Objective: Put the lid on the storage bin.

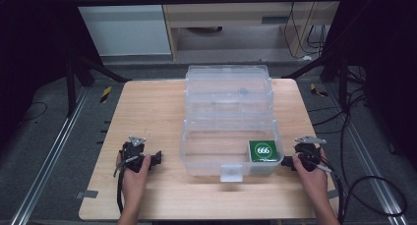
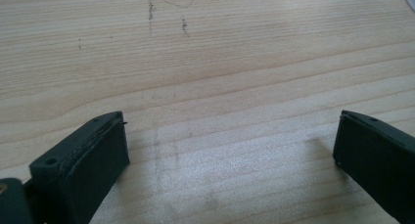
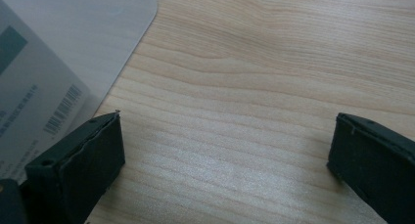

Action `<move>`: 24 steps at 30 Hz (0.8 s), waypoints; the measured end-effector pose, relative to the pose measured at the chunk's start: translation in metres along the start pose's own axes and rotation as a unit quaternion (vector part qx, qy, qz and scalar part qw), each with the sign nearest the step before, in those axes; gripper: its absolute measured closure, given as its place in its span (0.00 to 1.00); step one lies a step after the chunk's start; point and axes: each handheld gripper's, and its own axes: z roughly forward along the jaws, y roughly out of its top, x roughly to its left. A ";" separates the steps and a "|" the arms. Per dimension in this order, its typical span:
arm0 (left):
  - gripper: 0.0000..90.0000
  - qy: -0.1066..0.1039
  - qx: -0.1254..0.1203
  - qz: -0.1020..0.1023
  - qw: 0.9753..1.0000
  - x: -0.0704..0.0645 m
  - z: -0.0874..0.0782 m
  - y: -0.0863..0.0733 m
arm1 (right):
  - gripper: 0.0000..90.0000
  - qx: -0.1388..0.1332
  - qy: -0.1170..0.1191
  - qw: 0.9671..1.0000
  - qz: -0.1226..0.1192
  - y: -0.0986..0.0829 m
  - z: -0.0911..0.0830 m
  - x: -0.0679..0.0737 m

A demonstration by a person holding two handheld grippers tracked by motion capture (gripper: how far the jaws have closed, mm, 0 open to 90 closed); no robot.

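Fingers of both grippers are held wide apart and empty; the green box [image 1: 264, 151] lies in the near right corner of the clear bin [image 1: 196, 158], just beside the right gripper [image 1: 289, 161]; the left gripper [image 1: 156, 158] is placed well apart, toward the near left corner of the surface [image 1: 147, 107].

Wooden table [image 1: 147, 107] on grey floor [image 1: 44, 151], pale cabinet [image 1: 231, 18] behind.

A lab or test workspace, it seems: a bare wooden table [image 1: 147, 112] stands on grey floor between metal floor rails [image 1: 54, 151], with black frame posts [image 1: 71, 82], loose cables [image 1: 364, 185] and hazard-striped tape marks [image 1: 105, 94] around it.
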 end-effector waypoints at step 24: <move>0.03 -0.142 -0.094 0.197 0.966 -0.043 -0.106 0.056 | 0.09 0.009 -0.062 0.980 -0.189 0.093 -0.103 0.013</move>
